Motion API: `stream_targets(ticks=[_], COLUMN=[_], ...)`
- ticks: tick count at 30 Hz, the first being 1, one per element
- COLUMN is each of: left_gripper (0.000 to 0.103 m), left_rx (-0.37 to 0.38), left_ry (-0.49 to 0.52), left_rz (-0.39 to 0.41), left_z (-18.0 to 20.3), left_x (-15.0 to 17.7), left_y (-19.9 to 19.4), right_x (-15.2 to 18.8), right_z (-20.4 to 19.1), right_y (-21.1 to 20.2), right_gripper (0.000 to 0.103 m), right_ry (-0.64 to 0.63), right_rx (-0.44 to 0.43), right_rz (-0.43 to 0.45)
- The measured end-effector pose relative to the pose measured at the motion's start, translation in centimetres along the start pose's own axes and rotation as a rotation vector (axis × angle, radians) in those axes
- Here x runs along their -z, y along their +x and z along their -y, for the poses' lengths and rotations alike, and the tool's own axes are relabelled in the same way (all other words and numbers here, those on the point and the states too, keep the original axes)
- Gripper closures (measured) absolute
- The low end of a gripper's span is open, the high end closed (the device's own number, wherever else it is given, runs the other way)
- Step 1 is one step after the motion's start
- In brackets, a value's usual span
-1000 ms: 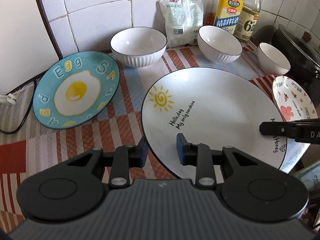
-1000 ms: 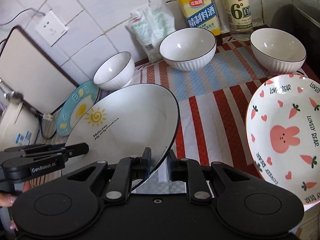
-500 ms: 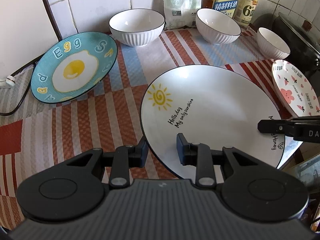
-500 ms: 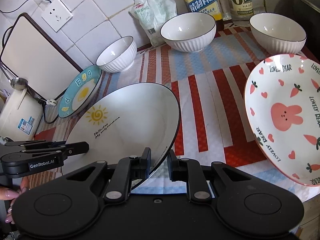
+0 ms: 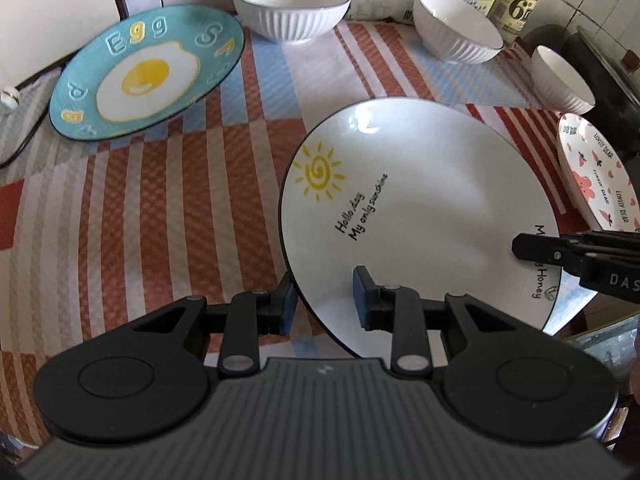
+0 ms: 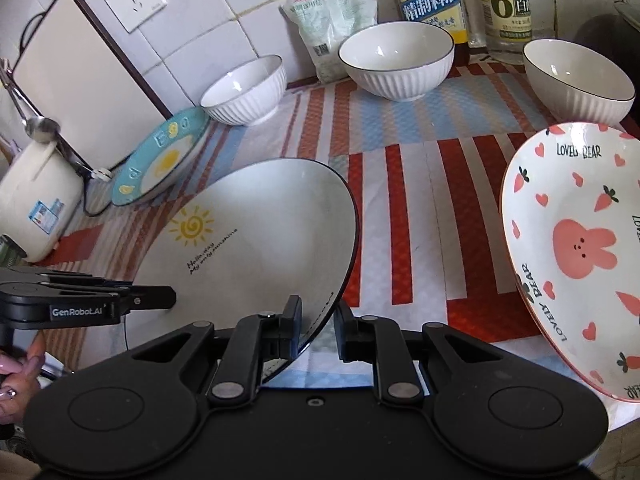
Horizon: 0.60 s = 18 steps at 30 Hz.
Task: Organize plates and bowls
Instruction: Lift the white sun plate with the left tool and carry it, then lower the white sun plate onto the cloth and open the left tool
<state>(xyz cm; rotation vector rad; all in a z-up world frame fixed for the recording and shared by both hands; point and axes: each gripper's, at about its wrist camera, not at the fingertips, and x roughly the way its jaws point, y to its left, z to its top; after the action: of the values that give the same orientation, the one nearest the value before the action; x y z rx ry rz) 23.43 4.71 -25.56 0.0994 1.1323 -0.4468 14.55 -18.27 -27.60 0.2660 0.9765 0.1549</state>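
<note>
the left gripper (image 5: 322, 300) is closed on the near rim of the white sun plate (image 5: 420, 216), held above the striped cloth (image 5: 160, 200). the right gripper (image 6: 318, 320) pinches the opposite rim. right of it lies the rabbit plate (image 6: 572, 248).

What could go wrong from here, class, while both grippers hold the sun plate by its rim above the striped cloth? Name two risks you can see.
1. The left gripper and right gripper each pinch only the rim of the sun plate; uneven movement could probably twist it loose.
2. The rabbit plate lies close on the right, seemingly overhanging the counter's front edge; a bump might knock it off.
</note>
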Motion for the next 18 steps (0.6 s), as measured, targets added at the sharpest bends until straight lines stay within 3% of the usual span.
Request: stream_targets(ticks=[8, 10, 11, 18], left_gripper=[0.076, 0.076, 0.076, 0.075], left_rx=[-0.061, -0.08, -0.089, -0.146], left_ry=[0.005, 0.016, 0.032, 0.093], left_rz=[-0.027, -0.049, -0.062, -0.1], left_z=[1.1, 1.6, 1.9, 3.9], left_x=[-0.1, -0.1, -0.1, 0.7], left_y=[0.0, -0.1, -0.2, -1.8], right_x=[0.4, 0.3, 0.3, 1.2], right_z=[-0.8, -1.5, -1.7, -1.6], right_y=[-0.2, -0.7, -1.1, -4.6], right_gripper=[0.08, 0.063, 0.059, 0.055], right_ry=[0.009, -0.03, -0.044, -0.064], right_rx=[0.083, 0.117, 0.126, 0.122], right_rz=[-0.008, 0.005, 0.01, 0.029])
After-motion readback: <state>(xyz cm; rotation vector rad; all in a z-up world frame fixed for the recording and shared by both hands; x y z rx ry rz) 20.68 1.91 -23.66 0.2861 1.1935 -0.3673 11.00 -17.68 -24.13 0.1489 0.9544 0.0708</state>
